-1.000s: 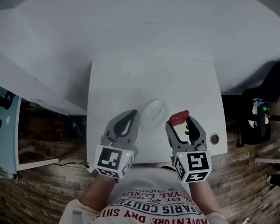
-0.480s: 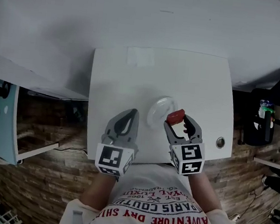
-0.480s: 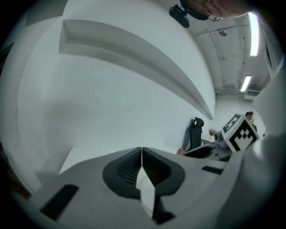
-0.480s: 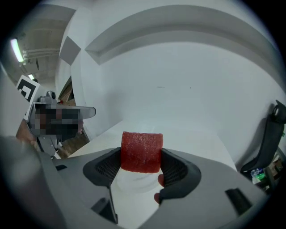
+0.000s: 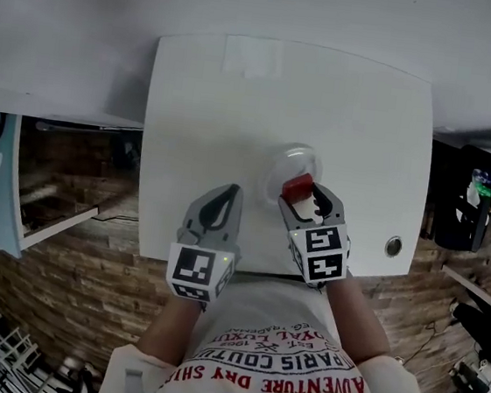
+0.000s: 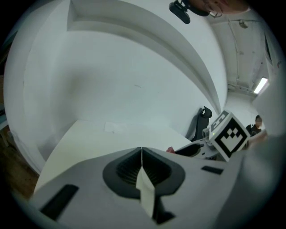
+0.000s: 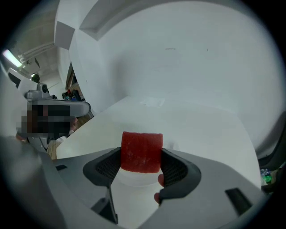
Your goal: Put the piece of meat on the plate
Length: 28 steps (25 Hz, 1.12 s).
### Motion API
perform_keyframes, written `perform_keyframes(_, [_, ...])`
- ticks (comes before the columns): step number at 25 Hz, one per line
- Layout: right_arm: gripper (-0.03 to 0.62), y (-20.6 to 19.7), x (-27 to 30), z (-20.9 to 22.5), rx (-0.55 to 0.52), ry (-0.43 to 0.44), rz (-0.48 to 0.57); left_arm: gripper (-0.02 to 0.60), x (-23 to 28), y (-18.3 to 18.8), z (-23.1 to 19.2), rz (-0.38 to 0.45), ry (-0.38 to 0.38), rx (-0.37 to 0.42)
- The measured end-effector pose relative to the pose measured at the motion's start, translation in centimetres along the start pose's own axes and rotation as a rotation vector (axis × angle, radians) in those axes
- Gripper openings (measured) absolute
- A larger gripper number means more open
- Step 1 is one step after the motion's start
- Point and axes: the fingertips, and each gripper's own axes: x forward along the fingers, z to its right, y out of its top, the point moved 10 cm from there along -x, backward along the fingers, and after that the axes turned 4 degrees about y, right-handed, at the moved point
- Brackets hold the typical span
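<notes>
A red block of meat (image 5: 297, 187) (image 7: 141, 151) is clamped between the jaws of my right gripper (image 5: 300, 195) (image 7: 142, 160), which is shut on it. It hangs over the near rim of a small clear plate (image 5: 295, 165) on the white table (image 5: 212, 99); under the meat in the right gripper view a pale curve of the plate (image 7: 134, 180) shows. My left gripper (image 5: 221, 208) (image 6: 141, 162) sits shut and holds nothing, to the left of the plate near the table's front edge.
A round metal grommet (image 5: 394, 246) sits in the table's front right corner. A black office chair (image 5: 484, 188) stands to the right of the table. A shelf unit (image 5: 20, 166) is on the left. A white wall rises behind the table.
My right gripper has carried the meat left and forward, from beside the plate to over its near rim. The left gripper has stayed put. The head camera has shifted.
</notes>
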Motion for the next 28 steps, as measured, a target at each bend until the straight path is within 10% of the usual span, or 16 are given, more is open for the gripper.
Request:
perform_keyframes(11, [0.285,-1.2,4.3,-0.2,-0.131,0.015,-0.17,0.008,-0.1,-2.2,-0.5,-0.058,0.031,-0.028])
perform_keyframes(28, [0.281,0.2,3.1,-0.6,-0.032,0.016,-0.076,0.009,0.6,-0.6,-0.2,-0.027,-0.014,-0.002])
